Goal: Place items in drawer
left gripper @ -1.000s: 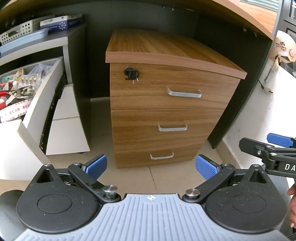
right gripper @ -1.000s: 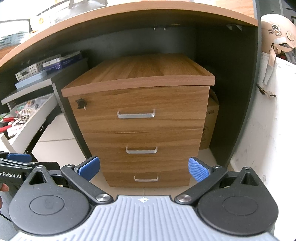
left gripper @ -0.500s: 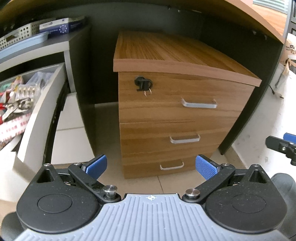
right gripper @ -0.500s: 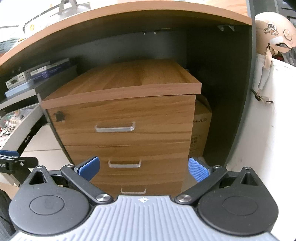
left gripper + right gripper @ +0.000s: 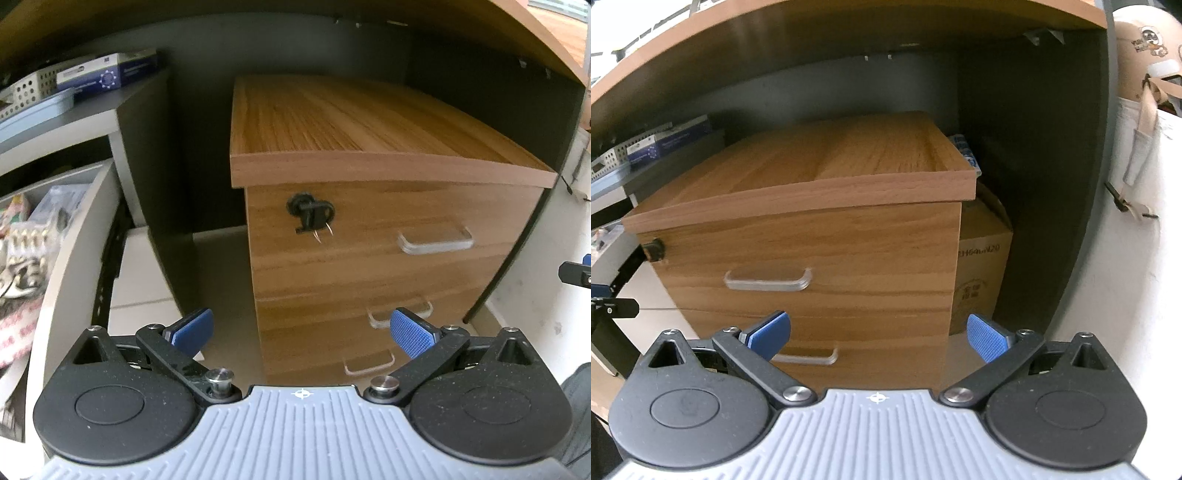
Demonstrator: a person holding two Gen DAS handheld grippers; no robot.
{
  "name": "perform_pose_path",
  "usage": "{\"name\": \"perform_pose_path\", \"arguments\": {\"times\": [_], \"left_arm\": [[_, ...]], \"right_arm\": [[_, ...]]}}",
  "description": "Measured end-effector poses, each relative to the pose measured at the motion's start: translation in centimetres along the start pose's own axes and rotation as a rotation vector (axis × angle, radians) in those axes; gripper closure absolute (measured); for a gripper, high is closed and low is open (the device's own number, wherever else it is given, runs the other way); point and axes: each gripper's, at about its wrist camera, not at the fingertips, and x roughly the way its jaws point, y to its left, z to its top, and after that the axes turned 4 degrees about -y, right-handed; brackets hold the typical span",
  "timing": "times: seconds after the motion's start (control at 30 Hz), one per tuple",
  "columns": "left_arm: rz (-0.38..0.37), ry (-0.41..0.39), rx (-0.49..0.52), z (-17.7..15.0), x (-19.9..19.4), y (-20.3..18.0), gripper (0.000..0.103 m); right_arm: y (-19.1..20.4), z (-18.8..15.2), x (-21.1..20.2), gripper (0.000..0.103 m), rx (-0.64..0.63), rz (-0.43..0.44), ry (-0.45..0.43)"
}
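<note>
A wooden three-drawer cabinet stands under a desk, all drawers shut; it also shows in the right wrist view. Its top drawer has a silver handle and a black key in the lock. The top handle shows in the right wrist view too. My left gripper is open and empty, low in front of the cabinet's left corner. My right gripper is open and empty, in front of the cabinet's lower right part. An open white drawer at left holds several small packets.
A dark shelf at left carries a blue box and a white perforated basket. A cardboard box sits right of the cabinet. A helmet hangs on the white wall at right. The desk top overhangs everything.
Both grippers have moved closer to the cabinet and somewhat upward; the cabinet looks larger. The left view has swung left, the right view right. Both grippers stay open.
</note>
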Motion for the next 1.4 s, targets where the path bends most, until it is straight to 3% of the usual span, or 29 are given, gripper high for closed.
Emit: {"name": "perform_pose_path", "arguments": {"times": [0.13,0.57,0.7,0.87,1.17,1.4], "left_arm": [[0.021,0.009,0.005,0.9,2.0,0.2,0.000],[-0.015,-0.025,-0.016,3.6,5.8,1.7,0.000],[-0.039,-0.036,0.029,3.9,6.5,1.7,0.000],[-0.060,-0.050,0.066,4.4,7.1,1.7,0.001],[-0.181,-0.016,0.095,4.4,7.5,1.7,0.002],[-0.159,-0.040,0.137,3.6,6.7,0.9,0.002]], "right_arm": [[-0.9,0.9,1.6,0.001,-0.041,0.031,-0.032],[-3.3,3.5,6.8,0.001,-0.115,0.096,-0.066],[-3.7,4.2,7.7,0.001,-0.133,0.120,-0.075],[-3.7,5.0,8.5,0.001,-0.161,0.145,-0.076],[-3.5,5.3,9.1,0.001,-0.186,0.204,-0.056],[-3.8,5.0,8.8,0.001,-0.162,0.223,-0.037]]}}
